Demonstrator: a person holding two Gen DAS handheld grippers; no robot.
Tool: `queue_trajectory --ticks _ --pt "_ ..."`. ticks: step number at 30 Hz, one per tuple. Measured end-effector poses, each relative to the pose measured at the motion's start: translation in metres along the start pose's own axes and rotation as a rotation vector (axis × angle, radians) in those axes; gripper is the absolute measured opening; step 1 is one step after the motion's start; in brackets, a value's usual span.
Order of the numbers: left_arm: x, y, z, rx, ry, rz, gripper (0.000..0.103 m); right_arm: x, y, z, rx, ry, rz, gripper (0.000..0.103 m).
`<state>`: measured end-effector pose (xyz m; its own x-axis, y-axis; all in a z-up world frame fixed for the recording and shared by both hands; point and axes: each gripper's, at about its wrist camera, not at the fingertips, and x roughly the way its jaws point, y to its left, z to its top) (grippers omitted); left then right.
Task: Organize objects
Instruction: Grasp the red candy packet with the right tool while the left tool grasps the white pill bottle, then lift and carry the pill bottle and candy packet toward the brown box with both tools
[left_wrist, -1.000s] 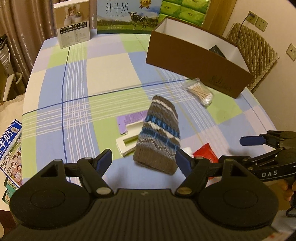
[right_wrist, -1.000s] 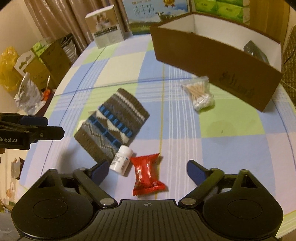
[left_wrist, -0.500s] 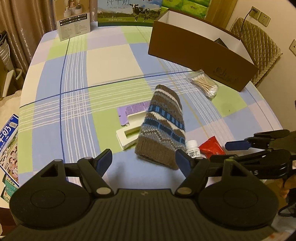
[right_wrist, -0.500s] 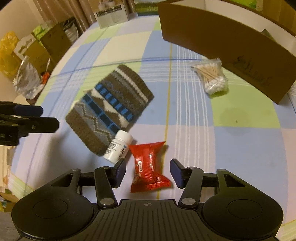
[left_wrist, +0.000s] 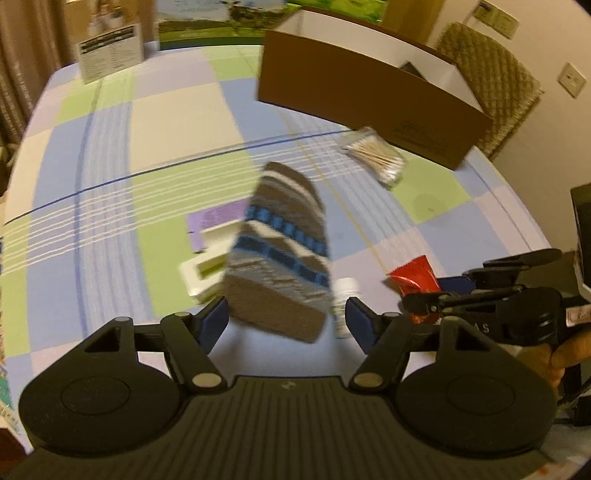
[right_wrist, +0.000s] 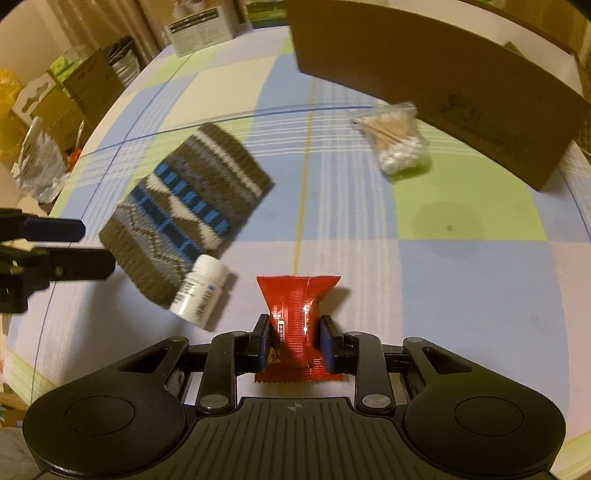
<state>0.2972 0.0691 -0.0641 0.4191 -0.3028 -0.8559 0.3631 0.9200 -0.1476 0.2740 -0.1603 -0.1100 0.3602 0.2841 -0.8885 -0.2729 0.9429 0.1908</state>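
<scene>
My right gripper (right_wrist: 295, 345) is shut on a red snack packet (right_wrist: 295, 314) that rests on the checked tablecloth. A white pill bottle (right_wrist: 199, 291) lies just left of it, against a brown and blue knitted sleeve (right_wrist: 188, 210). In the left wrist view my left gripper (left_wrist: 286, 319) stands open at the near end of the knitted sleeve (left_wrist: 280, 251), with the pill bottle (left_wrist: 343, 295) beside its right finger. The red packet (left_wrist: 415, 275) and the right gripper (left_wrist: 439, 293) show at the right. A bag of cotton swabs (right_wrist: 399, 142) lies near the brown cardboard box (right_wrist: 424, 77).
A white and purple flat pack (left_wrist: 207, 254) sits partly under the knitted sleeve. Product boxes (left_wrist: 110, 61) stand at the table's far edge. A quilted chair (left_wrist: 487, 74) is behind the cardboard box (left_wrist: 369, 96). Cartons and bags (right_wrist: 55, 110) crowd the floor to the left.
My right gripper has moved forward over the red packet and shut on it. The left gripper has come closer to the knitted sleeve and stays open.
</scene>
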Motion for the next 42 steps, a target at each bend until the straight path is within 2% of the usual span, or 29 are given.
queue_trajectory --ticks 3,7,14,29,42 --pt "0.006 -0.013 0.001 0.028 -0.001 -0.055 0.057 -0.007 -0.011 -0.002 0.028 -0.006 -0.007 0.025" --pt "0.020 -0.029 0.001 0.046 0.019 -0.113 0.041 -0.015 -0.026 -0.005 0.059 -0.012 -0.019 0.025" --pt "0.049 -0.041 0.002 0.029 0.096 -0.113 0.027 -0.025 -0.049 -0.010 0.096 -0.020 -0.026 0.025" --pt "0.082 -0.062 0.011 0.027 0.153 -0.083 0.024 -0.029 -0.080 -0.011 0.126 -0.015 -0.027 0.025" --pt "0.087 -0.080 0.013 0.125 0.129 -0.023 0.022 -0.027 -0.095 -0.005 0.126 -0.010 -0.021 0.025"
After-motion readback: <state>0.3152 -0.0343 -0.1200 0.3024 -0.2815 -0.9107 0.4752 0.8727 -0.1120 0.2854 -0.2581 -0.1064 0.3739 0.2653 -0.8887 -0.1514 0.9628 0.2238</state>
